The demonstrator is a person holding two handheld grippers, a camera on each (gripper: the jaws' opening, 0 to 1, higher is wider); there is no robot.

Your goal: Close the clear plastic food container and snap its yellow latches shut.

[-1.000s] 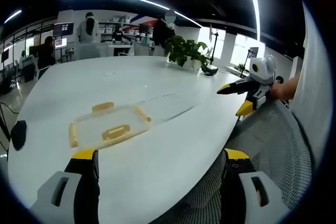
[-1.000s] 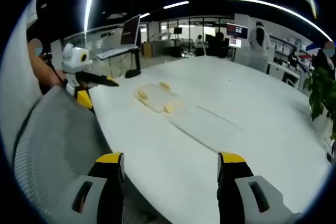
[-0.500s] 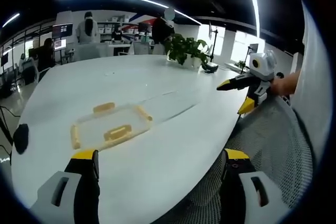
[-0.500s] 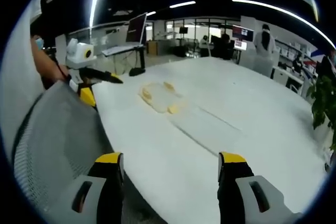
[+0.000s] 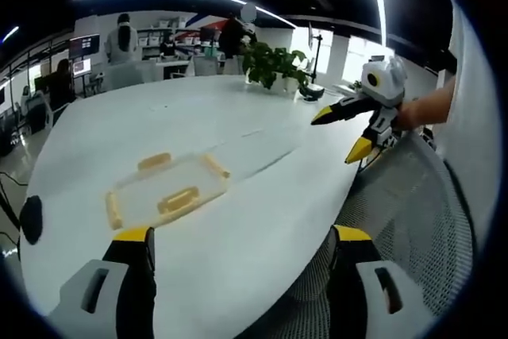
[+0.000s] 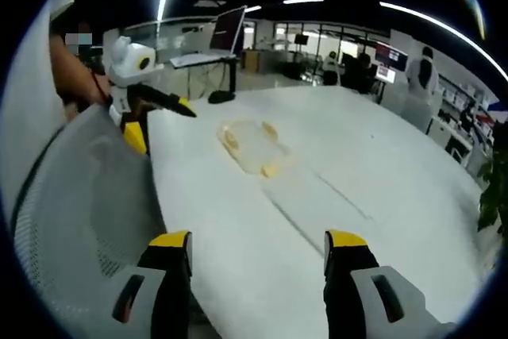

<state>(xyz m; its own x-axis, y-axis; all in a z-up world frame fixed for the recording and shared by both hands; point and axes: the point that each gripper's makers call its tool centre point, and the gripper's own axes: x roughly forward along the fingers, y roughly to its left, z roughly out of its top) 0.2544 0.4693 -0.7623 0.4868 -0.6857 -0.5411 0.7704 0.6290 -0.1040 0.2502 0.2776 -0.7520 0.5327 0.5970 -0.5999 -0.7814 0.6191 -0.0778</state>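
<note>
Container (image 5: 165, 194) clear, rectangular, yellow latches (image 5: 176, 199); glossy white table (image 5: 262, 196); both hand-held grippers released.

- The left gripper (image 5: 238, 248) has its yellow-tipped jaws spread wide, holding nothing; in the right gripper view it sits at 10 o'clock (image 6: 151, 121), jaws parted, held by a bare forearm.
- The right gripper (image 6: 258, 248) is likewise spread wide and holds nothing; in the left gripper view it appears at 2 o'clock (image 5: 341, 129), jaws apart, gripped by a hand (image 5: 413, 113).
</note>
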